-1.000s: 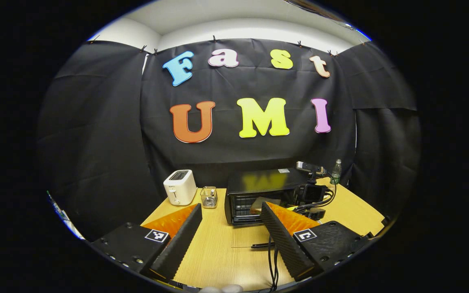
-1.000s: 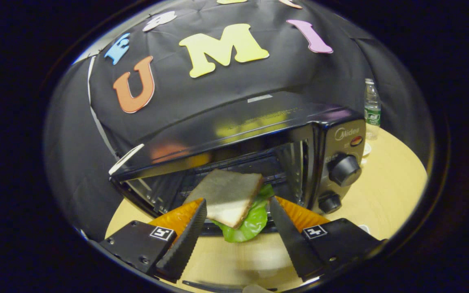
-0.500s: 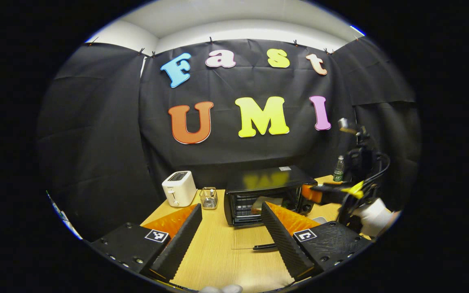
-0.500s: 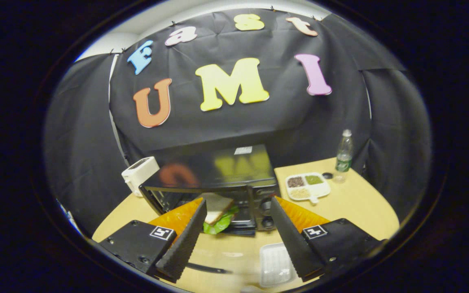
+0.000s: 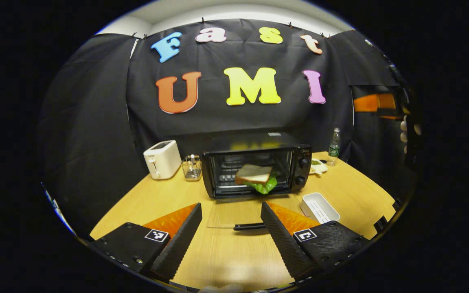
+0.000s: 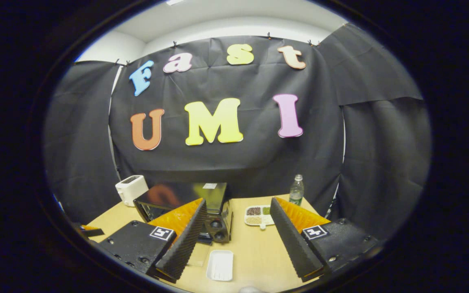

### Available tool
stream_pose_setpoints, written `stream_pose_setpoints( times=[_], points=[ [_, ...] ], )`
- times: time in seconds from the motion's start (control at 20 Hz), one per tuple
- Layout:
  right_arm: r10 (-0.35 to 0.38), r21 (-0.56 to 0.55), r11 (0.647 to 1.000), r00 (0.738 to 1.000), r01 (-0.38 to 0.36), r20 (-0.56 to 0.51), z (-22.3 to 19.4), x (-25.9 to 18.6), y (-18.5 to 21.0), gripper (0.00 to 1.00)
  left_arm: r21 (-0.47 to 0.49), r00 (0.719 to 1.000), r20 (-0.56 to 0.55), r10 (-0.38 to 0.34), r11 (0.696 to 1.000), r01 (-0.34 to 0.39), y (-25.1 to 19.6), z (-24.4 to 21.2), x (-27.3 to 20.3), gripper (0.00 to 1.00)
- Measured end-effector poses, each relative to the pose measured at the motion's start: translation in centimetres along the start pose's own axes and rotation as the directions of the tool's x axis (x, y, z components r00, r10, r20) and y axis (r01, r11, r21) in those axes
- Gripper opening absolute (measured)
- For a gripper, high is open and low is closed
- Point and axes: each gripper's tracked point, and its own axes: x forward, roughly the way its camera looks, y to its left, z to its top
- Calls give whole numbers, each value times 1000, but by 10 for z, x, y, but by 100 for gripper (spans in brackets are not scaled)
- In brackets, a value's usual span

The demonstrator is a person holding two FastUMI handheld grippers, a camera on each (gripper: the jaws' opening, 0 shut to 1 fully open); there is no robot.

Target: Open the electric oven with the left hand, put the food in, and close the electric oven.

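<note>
Left gripper view, left to right: white toaster (image 5: 161,158) at the table's (image 5: 157,199) far left, a small clear glass holder (image 5: 192,167) just beside it, then the black electric oven (image 5: 257,165) centre-back. Oven door (image 5: 234,215) is down flat on the table, its dark handle (image 5: 249,226) nearest the camera. Sandwich (image 5: 255,177) (bread slice on top, green lettuce hanging out under it) sits in the open oven cavity, toward the front edge, right of centre. Right of the oven: empty white tray (image 5: 319,206) on the table, a divided dish (image 5: 318,166) partly hidden behind the oven's corner, a bottle (image 5: 334,141) at the back. Left gripper (image 5: 231,211) low over the near table, fingers wide apart, nothing between them, short of the door handle. Far right edge: orange part of the other gripper, held high, with gloved fingers (image 5: 403,130) on it. Right gripper view: toaster (image 6: 131,189), oven (image 6: 185,203) seen from its right side with the two knobs facing the camera, white tray (image 6: 220,265) in front, divided dish (image 6: 259,215) with dark, green and pale fillings, bottle (image 6: 296,190). Right gripper (image 6: 237,217) fingers spread wide, empty, well back from the oven.
</note>
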Motion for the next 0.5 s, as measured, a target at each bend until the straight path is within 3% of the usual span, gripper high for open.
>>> stream_pose_setpoints(
  times=[0.05,0.1,0.15,0.5],
  points=[
    [-8,-3,1000,1000,8,9,5,-8,-9,94,2,1000,-29,-2,1000,2,-6,-13,5,96],
    [-12,-2,1000,1000,12,15,12,-15,-16,100,3,998,-56,-10,1000,10,-12,-26,10,96],
    [-23,-5,1000,1000,23,19,16,-21,-25,94,0,997,-71,-18,1000,18,-19,-35,14,96],
    [-61,-34,998,998,61,4,27,-48,-66,95,-42,983,-178,-51,998,45,-51,-87,61,96]
  ],
)
